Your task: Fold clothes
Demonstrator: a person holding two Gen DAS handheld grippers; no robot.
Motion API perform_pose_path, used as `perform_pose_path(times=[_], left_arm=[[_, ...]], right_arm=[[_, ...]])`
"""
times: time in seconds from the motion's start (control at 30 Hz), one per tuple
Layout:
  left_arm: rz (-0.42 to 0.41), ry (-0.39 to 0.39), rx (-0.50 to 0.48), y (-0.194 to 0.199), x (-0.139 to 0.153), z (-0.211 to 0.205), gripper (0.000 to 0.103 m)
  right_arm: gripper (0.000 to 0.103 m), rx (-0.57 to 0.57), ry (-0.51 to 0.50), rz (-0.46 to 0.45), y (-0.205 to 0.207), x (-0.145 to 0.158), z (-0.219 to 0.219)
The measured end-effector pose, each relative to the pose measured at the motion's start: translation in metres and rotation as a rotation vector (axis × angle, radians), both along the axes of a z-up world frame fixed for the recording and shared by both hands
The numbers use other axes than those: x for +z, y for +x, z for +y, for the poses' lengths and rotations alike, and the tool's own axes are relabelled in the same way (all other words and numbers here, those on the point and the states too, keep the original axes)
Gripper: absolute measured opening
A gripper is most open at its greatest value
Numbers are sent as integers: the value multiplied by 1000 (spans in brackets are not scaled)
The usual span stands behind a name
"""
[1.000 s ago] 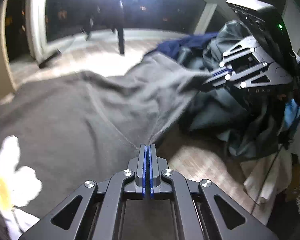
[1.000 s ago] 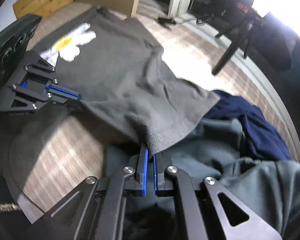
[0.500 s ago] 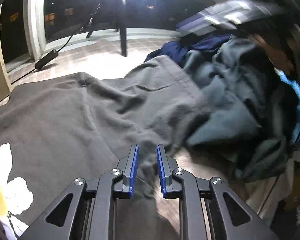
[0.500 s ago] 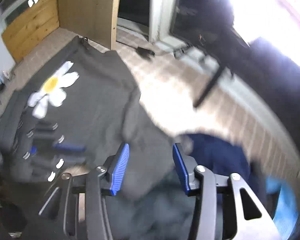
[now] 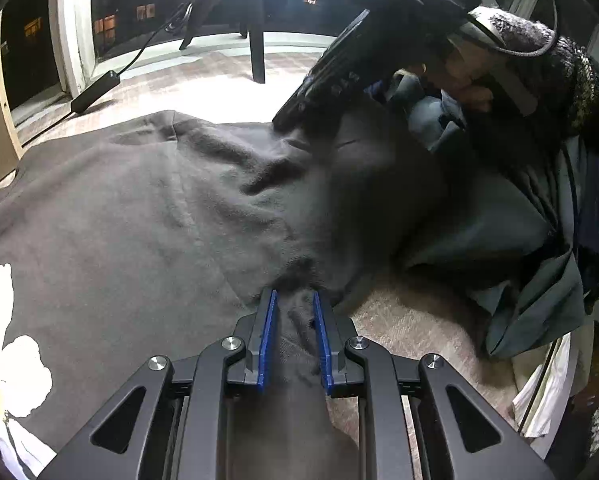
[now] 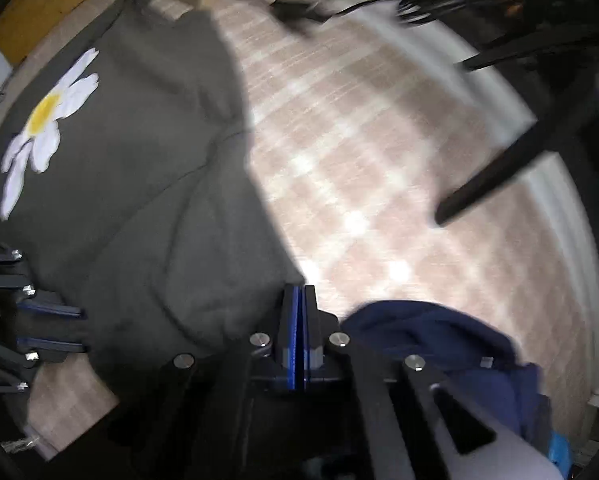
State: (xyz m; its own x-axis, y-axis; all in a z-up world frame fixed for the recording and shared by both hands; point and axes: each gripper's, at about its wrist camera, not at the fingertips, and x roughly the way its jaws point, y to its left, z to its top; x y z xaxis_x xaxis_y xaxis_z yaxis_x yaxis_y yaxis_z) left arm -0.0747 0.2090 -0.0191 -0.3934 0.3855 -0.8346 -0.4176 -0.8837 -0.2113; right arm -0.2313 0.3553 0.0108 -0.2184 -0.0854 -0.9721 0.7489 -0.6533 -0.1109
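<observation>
A grey T-shirt (image 5: 139, 220) with a white daisy print (image 6: 47, 120) lies spread on the patterned floor. My left gripper (image 5: 293, 300) is at its near edge. Its jaws stand a little apart and a bunched fold of the grey cloth fills the gap between the pads. In the right wrist view the left gripper (image 6: 79, 330) shows at the left border. My right gripper (image 6: 299, 292) is shut at the shirt's far side edge. In the left wrist view the cloth puckers toward the right gripper (image 5: 287, 124), which a hand (image 5: 471, 84) in a dark sleeve holds.
A pile of other clothes lies to the right: a teal-grey garment (image 5: 479, 232) and a navy one (image 6: 419, 332). A black tripod leg (image 6: 491, 176) stands on the floor beyond the shirt. A power brick with its cable (image 5: 95, 92) lies near the window frame. A wooden panel (image 6: 59, 8) lies behind the shirt.
The left jaws parted from the thin hem and now hold a thicker bunch. The right gripper let go of the hem, opened, swung across to the shirt's far edge and shut there.
</observation>
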Motion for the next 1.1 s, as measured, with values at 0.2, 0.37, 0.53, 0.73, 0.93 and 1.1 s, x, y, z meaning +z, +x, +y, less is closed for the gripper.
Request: perform_pose_path(times=[0.2,0.37,0.53,0.73,0.93,1.1], left_arm=[[5,-1,-4,1,1,1,18],[13,53,-11,8,15,5,18],[136,78,-144,27,40,45,44],[204,-69,-234,11,29,98,45],[226,-50,-199,3,42,96,44],[252,-62,-178,12,53,77,44]], right_arm=[[14,-104,-37,68,-9,19,11],[22,-169,-121,34,-17,37,34],[31,-216,-75,-29,-27,28,61],[31,-224,-77,-96,-18,22,72],[31,-243,-104,-99,-20,25,73],[32,-295,-143,-148,-27,26,83]])
